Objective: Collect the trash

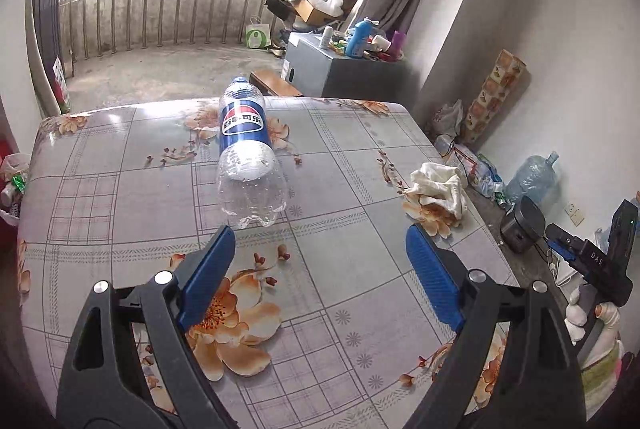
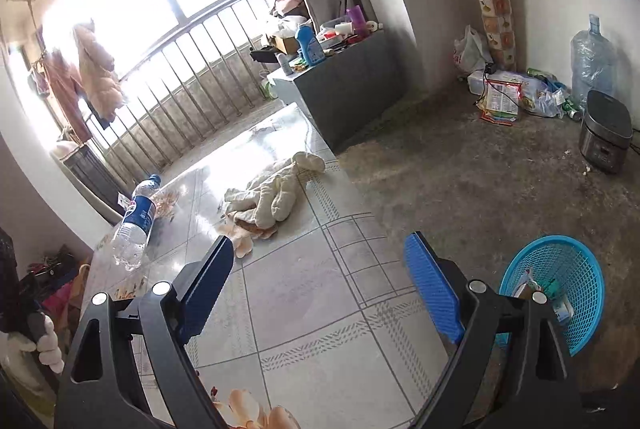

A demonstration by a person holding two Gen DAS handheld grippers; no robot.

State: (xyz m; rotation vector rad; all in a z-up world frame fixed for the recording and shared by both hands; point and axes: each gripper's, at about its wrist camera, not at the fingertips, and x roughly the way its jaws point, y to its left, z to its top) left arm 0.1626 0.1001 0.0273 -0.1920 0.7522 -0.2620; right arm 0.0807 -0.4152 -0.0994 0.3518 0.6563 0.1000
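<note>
Our left tongs (image 1: 316, 243) stand apart and empty, 1 bottle (image 1: 246, 157) lying on the table (image 1: 120, 189) just ahead of the left pad. Our right tongs (image 2: 320, 253) gape too; 1 cloth (image 2: 268, 197) lies ahead, the basket (image 2: 576, 269) at right, its contents half hidden.
</note>
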